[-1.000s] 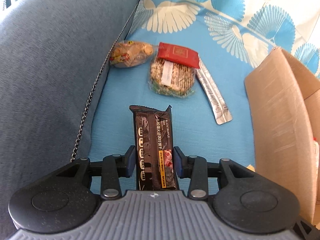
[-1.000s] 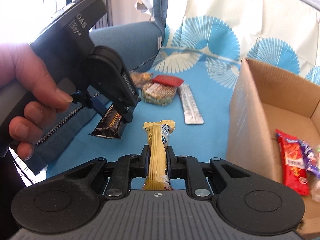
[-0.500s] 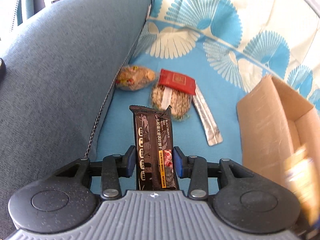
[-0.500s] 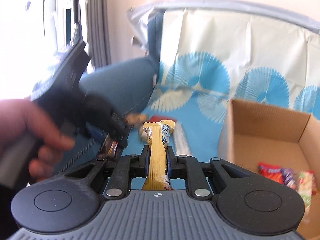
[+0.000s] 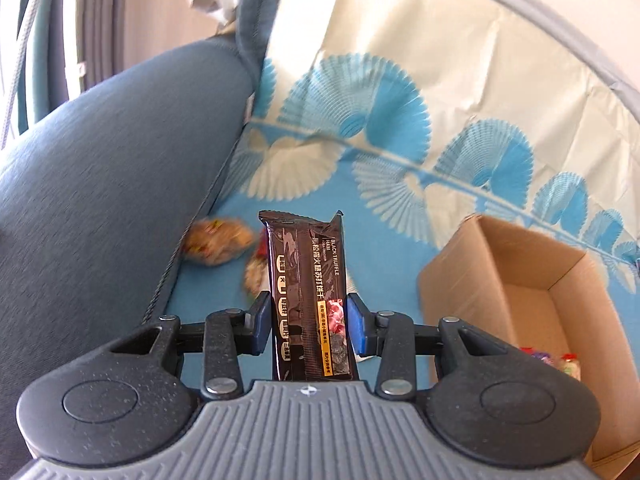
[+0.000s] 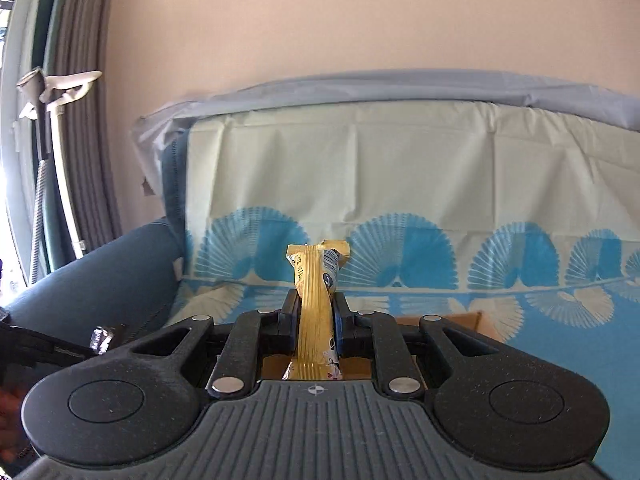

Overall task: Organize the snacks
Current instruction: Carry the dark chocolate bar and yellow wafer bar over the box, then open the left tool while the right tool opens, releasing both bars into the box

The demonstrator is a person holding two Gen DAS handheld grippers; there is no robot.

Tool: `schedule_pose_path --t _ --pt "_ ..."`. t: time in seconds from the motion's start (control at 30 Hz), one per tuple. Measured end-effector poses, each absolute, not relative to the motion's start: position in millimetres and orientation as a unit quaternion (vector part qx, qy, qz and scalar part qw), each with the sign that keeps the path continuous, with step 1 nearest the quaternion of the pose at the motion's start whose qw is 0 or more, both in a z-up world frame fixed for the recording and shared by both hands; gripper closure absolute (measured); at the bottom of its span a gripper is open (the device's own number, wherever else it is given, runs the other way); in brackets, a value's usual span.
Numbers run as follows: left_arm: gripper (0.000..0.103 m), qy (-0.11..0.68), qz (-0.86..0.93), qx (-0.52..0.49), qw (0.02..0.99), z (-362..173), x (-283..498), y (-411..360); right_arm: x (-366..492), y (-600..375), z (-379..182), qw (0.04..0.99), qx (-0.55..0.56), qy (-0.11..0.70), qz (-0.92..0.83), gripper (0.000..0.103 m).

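Risk lay in the drop: left gripper point(image 5: 308, 326) clamped a dark glossy cracker packet point(image 5: 306, 296) short of the brown cardboard box point(image 5: 516, 280); right gripper point(image 6: 316, 326) pinched a thin gold snack stick point(image 6: 316, 312) above its near edge; either could miss.

Bright daylight enters from the window point(image 6: 8, 160) left of the claws, blowing it out. Loose snacks point(image 5: 216, 246) beyond the left claw smear with motion blur; fisheye edges bend.
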State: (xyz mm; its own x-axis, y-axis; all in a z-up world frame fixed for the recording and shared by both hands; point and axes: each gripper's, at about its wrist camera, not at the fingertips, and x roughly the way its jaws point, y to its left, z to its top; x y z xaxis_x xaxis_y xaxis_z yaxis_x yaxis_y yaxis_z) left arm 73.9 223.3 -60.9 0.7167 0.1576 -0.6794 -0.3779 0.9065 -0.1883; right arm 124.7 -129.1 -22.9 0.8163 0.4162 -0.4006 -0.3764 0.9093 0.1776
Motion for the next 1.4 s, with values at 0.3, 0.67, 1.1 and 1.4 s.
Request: schedule_pose_path --t 0.3,0.67,1.1,1.4 --pt "0.06 0.29 0.104 -0.135 0.942 -43.1 90.7 176.2 118.8 -166.4 -42.5 0.96 0.021 0.225 0.167 0.086" --pt "0.06 0.229 0.017 -0.096 0.969 -31.1 114.6 93.7 127.6 -219.6 -56.7 0.964 0.015 0.243 0.112 0.086" --pt "0.06 0.18 -0.068 0.007 0.981 -38.8 116.3 15.6 132.4 -221.2 -62.1 0.965 0.003 0.24 0.105 0.086" --pt "0.06 0.186 -0.083 -0.009 0.979 -41.4 120.5 13.0 131.2 -217.5 -61.7 0.965 -0.006 0.237 0.113 0.086"
